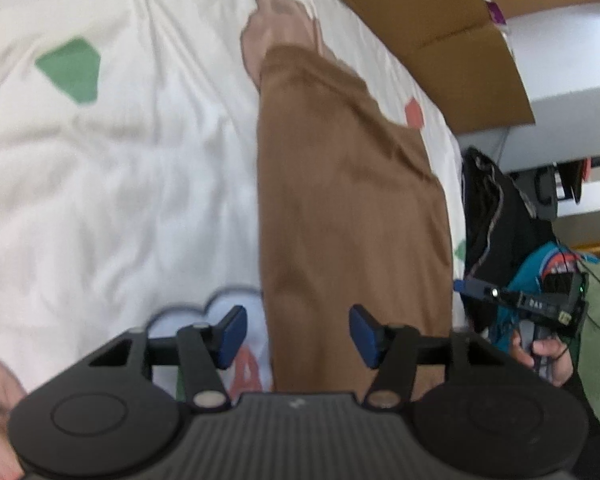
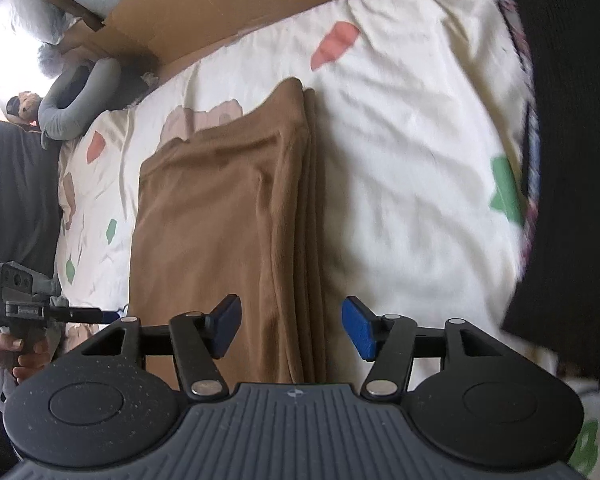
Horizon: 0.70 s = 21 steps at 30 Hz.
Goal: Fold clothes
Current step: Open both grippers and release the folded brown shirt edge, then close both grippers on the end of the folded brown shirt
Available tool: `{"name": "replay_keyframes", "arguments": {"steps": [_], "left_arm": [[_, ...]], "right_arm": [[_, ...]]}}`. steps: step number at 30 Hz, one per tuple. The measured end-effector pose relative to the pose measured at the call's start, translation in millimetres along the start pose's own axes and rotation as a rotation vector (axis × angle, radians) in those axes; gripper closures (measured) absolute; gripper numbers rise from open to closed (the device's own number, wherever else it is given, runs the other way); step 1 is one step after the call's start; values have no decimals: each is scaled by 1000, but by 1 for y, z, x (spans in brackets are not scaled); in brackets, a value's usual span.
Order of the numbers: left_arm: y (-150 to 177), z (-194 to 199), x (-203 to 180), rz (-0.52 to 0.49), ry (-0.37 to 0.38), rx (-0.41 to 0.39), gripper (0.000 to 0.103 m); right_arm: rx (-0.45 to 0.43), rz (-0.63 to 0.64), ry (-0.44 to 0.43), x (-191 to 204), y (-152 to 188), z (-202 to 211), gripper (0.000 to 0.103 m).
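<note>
While the left gripper [image 1: 298, 336] hangs open and empty in the left wrist view, the folded brown fleece garment [image 1: 340, 208] runs up the frame's centre on the white patterned bedsheet [image 1: 120, 160]. Seen from the right wrist, the right gripper [image 2: 292, 328] gapes empty over the same garment's layered edge, lower centre; this fold looks released, and another fold would need fresh grips.

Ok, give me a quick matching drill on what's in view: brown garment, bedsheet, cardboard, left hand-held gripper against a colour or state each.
Things:
1. brown garment
2. bedsheet
3. cardboard
4. left hand-held gripper

States:
A. white with coloured shapes
B. open, nothing between the pads
C. folded into a long strip
D. tan, along the far edge of the bed

Pairs: 1-C, 2-A, 3-D, 4-B
</note>
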<state>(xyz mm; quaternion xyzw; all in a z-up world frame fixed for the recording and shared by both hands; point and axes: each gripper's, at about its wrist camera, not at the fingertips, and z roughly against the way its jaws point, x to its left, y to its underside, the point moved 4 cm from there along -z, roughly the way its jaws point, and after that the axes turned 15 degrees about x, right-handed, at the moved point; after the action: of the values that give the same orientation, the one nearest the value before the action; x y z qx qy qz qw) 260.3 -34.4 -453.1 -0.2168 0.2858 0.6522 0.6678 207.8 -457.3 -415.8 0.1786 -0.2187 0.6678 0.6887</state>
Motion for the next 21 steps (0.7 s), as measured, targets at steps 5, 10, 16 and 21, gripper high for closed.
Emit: {"name": "replay_keyframes", "arguments": {"steps": [5, 10, 16, 21], "left_arm": [[-20, 4, -1, 10, -2, -65, 31], [-35, 5, -3, 11, -21, -93, 29], [-50, -1, -3, 19, 7, -118, 28], [-62, -8, 3, 35, 32, -122, 28]], "right_arm": [[-43, -17, -15, -5, -22, -5, 40], [-86, -23, -45, -7, -41, -11, 40], [-106, -66, -118, -17, -61, -20, 40], [-98, -96, -175, -26, -73, -32, 40]]}}
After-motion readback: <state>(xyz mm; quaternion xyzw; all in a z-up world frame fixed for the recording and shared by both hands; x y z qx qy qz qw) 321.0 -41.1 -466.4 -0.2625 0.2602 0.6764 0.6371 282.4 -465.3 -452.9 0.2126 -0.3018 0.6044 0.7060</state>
